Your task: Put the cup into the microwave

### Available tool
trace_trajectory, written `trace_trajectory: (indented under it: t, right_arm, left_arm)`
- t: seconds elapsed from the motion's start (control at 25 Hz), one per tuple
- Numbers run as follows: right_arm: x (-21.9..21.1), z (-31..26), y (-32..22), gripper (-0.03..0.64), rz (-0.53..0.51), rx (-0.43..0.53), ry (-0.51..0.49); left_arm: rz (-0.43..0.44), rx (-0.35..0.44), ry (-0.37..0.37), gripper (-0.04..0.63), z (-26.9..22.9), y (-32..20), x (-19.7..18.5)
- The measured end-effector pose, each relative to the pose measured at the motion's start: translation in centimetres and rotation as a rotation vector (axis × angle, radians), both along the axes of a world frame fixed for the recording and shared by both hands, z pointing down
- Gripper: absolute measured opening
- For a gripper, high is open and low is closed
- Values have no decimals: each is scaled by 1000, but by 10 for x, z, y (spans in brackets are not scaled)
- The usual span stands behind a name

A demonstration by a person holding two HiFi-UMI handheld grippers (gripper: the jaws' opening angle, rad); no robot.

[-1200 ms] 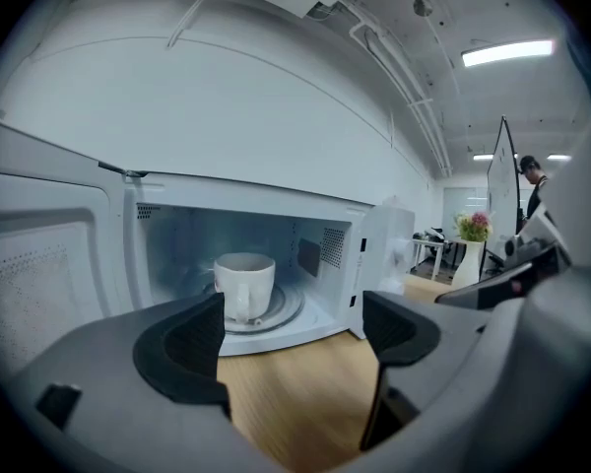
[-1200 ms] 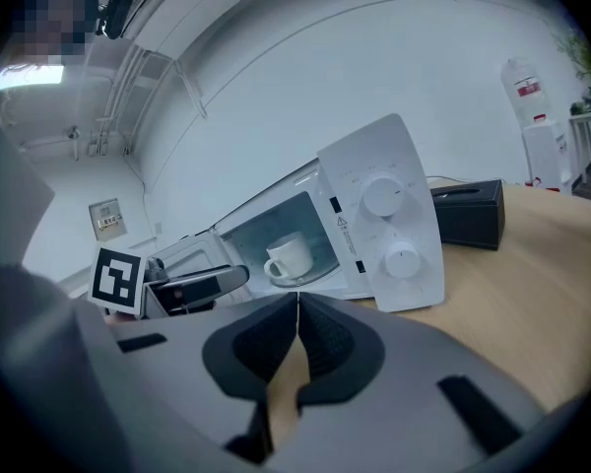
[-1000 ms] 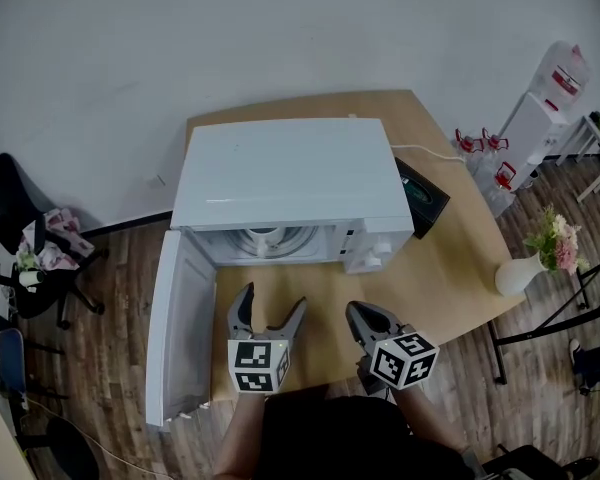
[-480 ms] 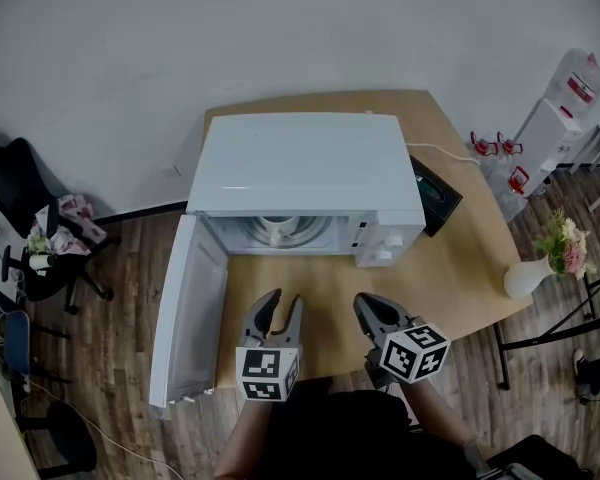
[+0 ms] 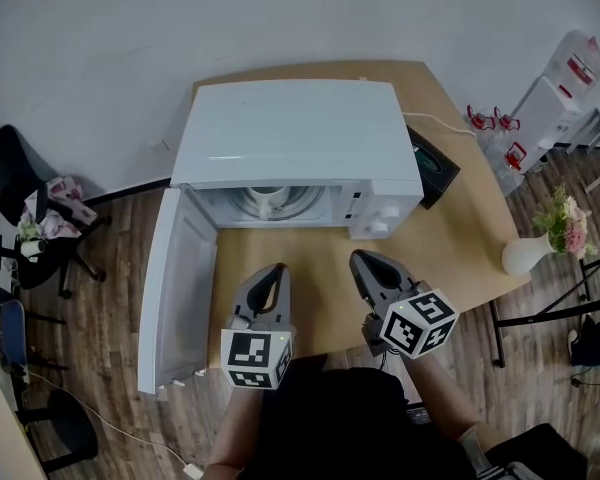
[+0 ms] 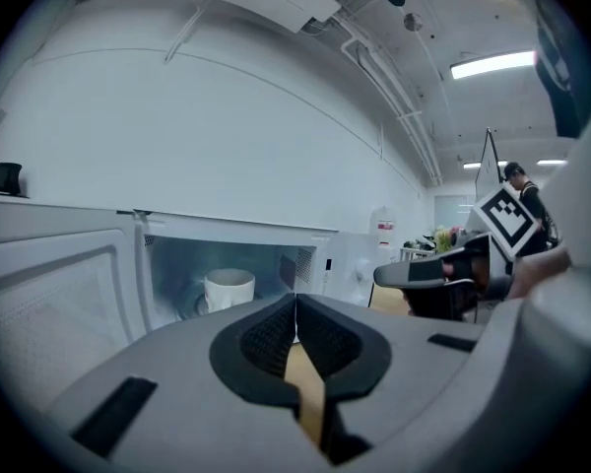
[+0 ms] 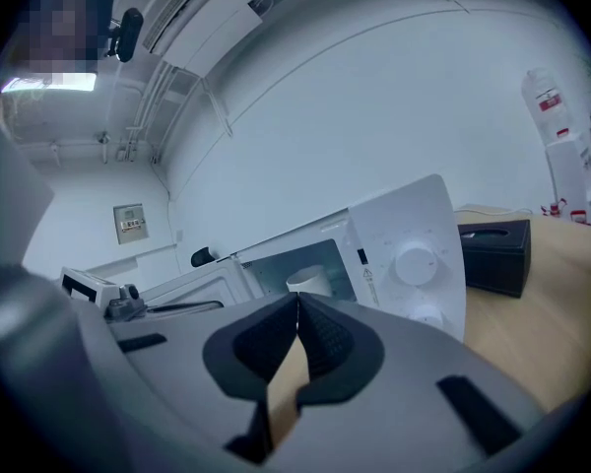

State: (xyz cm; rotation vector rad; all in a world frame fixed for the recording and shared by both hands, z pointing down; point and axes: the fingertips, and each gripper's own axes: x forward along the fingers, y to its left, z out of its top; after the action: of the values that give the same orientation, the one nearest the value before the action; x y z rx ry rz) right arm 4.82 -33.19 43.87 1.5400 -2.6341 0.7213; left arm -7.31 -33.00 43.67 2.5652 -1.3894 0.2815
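Note:
A white cup (image 5: 267,203) stands inside the white microwave (image 5: 295,133), on its turntable; it also shows in the left gripper view (image 6: 229,289) and the right gripper view (image 7: 310,282). The microwave door (image 5: 170,298) hangs wide open at the left. My left gripper (image 5: 278,272) hovers over the table in front of the oven opening, its jaws closing to a meeting of the pads (image 6: 276,338) with nothing between them. My right gripper (image 5: 361,261) is beside it, in front of the control panel (image 7: 414,264), shut and empty. Neither gripper touches the cup.
The wooden table (image 5: 460,258) carries a black box (image 5: 435,173) behind the microwave's right side. A white vase with flowers (image 5: 525,253) stands off the table's right edge, a water dispenser (image 5: 550,98) behind it. An office chair (image 5: 40,238) is on the floor at left.
My left gripper's jaws went from wide open to shut. Both grippers rose a little and sit slightly nearer the microwave. The cup has not moved.

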Motion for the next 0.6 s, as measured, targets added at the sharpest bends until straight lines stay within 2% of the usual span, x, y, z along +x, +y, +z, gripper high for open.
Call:
trace_trajectory:
  t: [0.12,0.28,0.6]
  right_arm:
    - [2,-9,-4,-6,-13,51,27]
    - [10,-11,-3,-8,-36,66,34]
    - [18,-13,9,-8,-72,120,144]
  left_arm:
    - [7,24,-3,5,-6,-3,2]
    - [36,47,-19,5,-7,-1,7]
    - [31,54,-13,5,1,0,6]
